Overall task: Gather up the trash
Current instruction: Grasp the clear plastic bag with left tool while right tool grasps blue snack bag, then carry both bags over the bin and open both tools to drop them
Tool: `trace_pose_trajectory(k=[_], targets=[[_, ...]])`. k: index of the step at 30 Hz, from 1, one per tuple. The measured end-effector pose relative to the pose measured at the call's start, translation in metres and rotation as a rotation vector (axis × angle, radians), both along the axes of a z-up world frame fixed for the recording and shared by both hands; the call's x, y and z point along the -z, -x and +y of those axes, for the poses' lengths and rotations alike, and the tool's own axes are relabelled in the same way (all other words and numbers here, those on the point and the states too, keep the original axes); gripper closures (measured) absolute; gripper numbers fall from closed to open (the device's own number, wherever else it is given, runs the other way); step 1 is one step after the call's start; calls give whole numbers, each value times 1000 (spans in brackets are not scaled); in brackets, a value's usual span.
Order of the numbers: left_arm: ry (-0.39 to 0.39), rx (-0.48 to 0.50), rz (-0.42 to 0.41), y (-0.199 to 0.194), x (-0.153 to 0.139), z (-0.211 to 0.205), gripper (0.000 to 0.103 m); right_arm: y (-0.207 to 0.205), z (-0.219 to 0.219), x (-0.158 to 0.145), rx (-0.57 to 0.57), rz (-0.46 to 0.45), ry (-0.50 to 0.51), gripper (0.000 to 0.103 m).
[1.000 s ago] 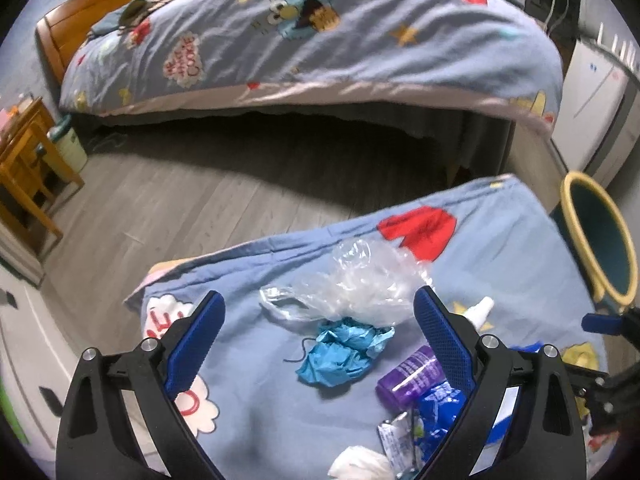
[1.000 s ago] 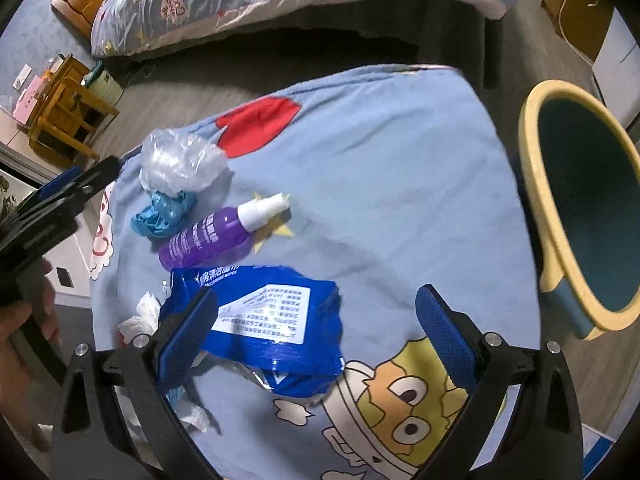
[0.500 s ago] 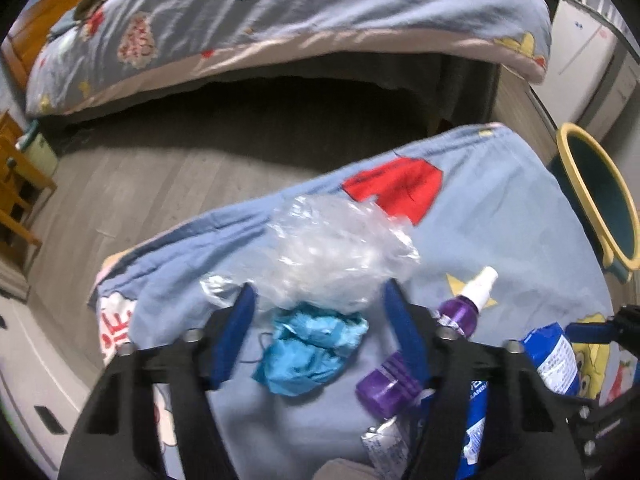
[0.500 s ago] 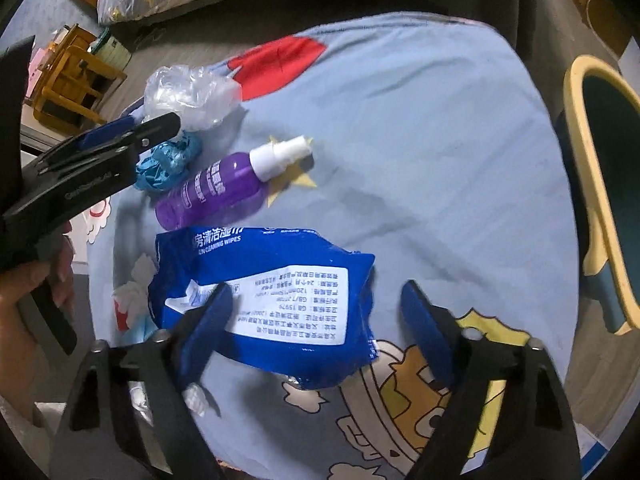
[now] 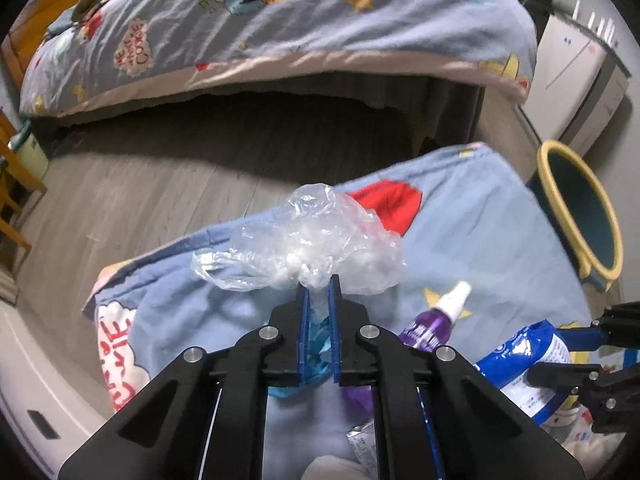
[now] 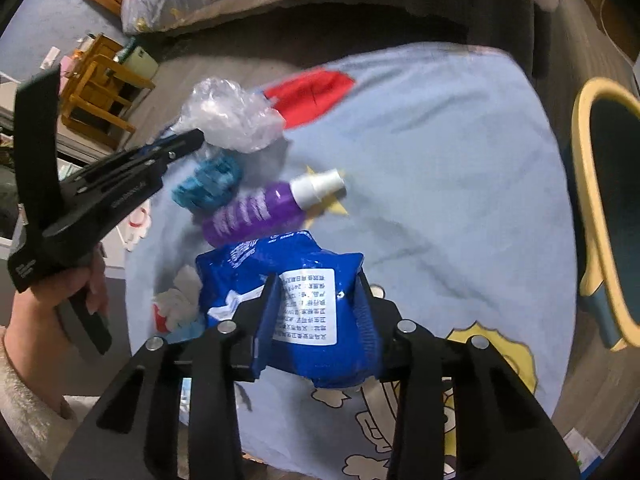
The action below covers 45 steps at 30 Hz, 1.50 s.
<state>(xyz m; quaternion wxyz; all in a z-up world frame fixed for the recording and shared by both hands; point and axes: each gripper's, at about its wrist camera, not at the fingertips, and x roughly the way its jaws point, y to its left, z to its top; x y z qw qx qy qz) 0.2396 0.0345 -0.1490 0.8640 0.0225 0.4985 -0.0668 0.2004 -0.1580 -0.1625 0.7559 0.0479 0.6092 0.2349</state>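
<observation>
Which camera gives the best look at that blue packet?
The right wrist view. The blue packet fills the middle there, white label facing the camera, clamped by the right gripper. In the left wrist view only part of the packet shows at the right edge, seen from the side.

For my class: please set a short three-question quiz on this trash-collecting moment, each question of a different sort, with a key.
1. True or false: the left gripper is shut on the clear plastic bag.
2. Multiple choice: the right gripper grips which item? A) purple spray bottle B) blue wipes pack C) crumpled blue wrapper
3. Fill in: the yellow-rimmed bin stands off the blanket's ___ edge in the right wrist view.

Key: 1 true; 2 B; 3 right.
</observation>
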Motion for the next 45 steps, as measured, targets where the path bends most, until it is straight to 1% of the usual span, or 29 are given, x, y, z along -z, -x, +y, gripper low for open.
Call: trace_pose_trajectory(k=[6, 12, 17, 20, 23, 28, 32, 35, 37, 40, 45], targets=[[25, -5, -67, 3, -26, 2, 94, -5, -9, -36, 2, -87, -28, 67], [30, 15, -147, 6, -55, -10, 94, -10, -33, -66, 58, -162, -61, 67], [50, 33, -190, 8, -74, -25, 94, -13, -54, -78, 106, -200, -70, 67], [66, 48, -212, 9, -84, -38, 94, -15, -74, -86, 151, -219, -80, 67], [65, 80, -237, 11, -93, -58, 94, -16, -97, -92, 203, -240, -83, 67], [80, 133, -247, 15, -99, -94, 94, -19, -148, -94, 313, -265, -66, 67], [82, 179, -254, 17, -101, -123, 94, -19, -191, -93, 413, -269, -69, 67], [89, 214, -252, 19, -100, -146, 94, -17, -222, -91, 480, -279, -46, 67], [87, 239, -249, 21, -98, -161, 94, -16, -240, -90, 522, -282, -38, 67], [87, 272, -239, 22, -93, -183, 94, -13, -266, -86, 582, -277, -54, 67], [83, 326, -215, 25, -81, -219, 94, -8, -292, -83, 658, -280, -48, 67]])
